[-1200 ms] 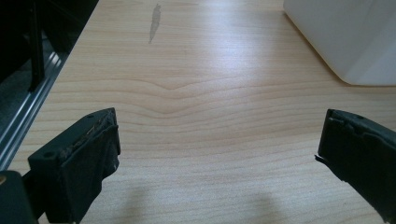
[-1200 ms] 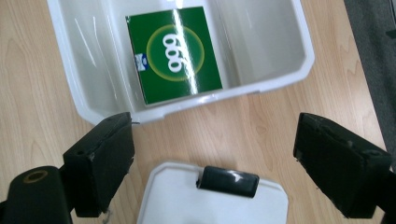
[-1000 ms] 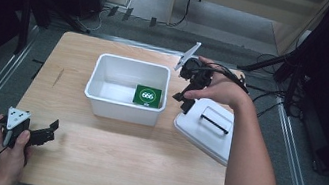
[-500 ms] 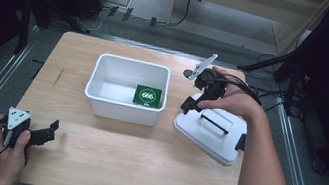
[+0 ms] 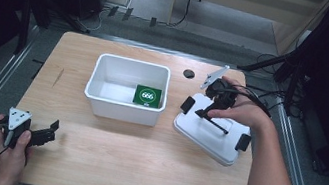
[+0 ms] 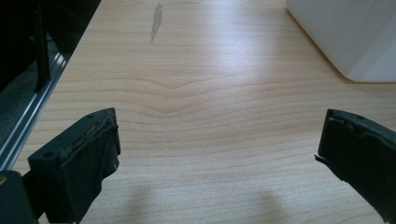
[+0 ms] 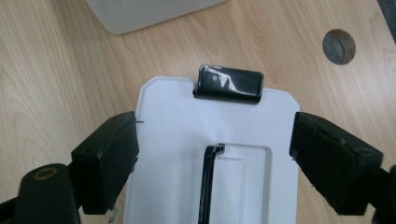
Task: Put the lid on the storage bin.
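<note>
A white lid (image 5: 206,135) with a black handle (image 5: 215,124) and black end clips lies flat on the table, right of an open white bin (image 5: 122,108). A green card (image 5: 147,95) marked 666 lies in the bin. My right gripper (image 5: 209,111) hovers over the lid and points down at it. In the right gripper view the jaws (image 7: 215,135) stand wide on either side of the handle (image 7: 208,182) without touching it, though they have just been closing a little. My left gripper (image 5: 52,129) rests open at the table's near left with nothing between its jaws (image 6: 219,140).
A dark round hole (image 5: 188,73) sits in the tabletop behind the lid. A clip (image 7: 229,83) stands up at the lid's far end. The bin's corner (image 6: 355,37) is ahead and right of the left gripper. Metal rails run along both table sides.
My right hand has moved right and down from the bin's far right corner to above the lid's handle. The left hand has stayed put.
</note>
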Demonstrator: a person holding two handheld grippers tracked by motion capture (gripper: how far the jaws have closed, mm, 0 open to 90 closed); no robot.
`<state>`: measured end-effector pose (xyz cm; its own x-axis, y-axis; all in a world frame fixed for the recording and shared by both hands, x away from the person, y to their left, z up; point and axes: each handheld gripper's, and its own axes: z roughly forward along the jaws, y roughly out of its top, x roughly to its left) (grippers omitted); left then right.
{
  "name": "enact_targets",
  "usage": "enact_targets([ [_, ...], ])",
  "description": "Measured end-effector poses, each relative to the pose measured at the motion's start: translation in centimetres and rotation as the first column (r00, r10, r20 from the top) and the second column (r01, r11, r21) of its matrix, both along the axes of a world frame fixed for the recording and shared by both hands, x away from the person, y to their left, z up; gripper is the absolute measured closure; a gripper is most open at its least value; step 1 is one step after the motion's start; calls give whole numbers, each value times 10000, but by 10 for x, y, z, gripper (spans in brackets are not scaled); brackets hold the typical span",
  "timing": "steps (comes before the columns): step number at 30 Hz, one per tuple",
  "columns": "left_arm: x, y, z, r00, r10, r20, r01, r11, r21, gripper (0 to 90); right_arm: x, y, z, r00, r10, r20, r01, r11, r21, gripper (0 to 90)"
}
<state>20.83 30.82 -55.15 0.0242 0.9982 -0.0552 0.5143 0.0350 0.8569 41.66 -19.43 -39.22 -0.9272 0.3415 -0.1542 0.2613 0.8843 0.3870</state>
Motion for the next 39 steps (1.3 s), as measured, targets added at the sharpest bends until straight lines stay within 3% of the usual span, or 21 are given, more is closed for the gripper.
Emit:
enact_targets([
  [11, 0, 0, 0, 10000, 7, -15, -7, 10000, 30, 0, -4, -23, -16, 9991, -403, -115, 403, 9992, -1, 210],
  [21, 0, -1, 0, 10000, -13, -22, 13, 10000, 40, 0, -7, -33, -32, 9982, -528, -290, 525, 9986, -105, 317],
  [29, 0, -1, 0, 10000, -9, -25, 9, 10000, 39, 0, -6, -44, -44, 9947, -833, -599, 850, 9960, 272, 395],
  [35, 0, -1, 0, 10000, -18, -52, 18, 10000, 64, 0, -8, -50, -51, 9920, -942, -842, 960, 9952, 181, 445],
  [39, 0, -1, 0, 10000, -2, -21, 2, 10000, 57, 0, -8, -54, -55, 9922, -990, -754, 992, 9951, -4, 495],
])
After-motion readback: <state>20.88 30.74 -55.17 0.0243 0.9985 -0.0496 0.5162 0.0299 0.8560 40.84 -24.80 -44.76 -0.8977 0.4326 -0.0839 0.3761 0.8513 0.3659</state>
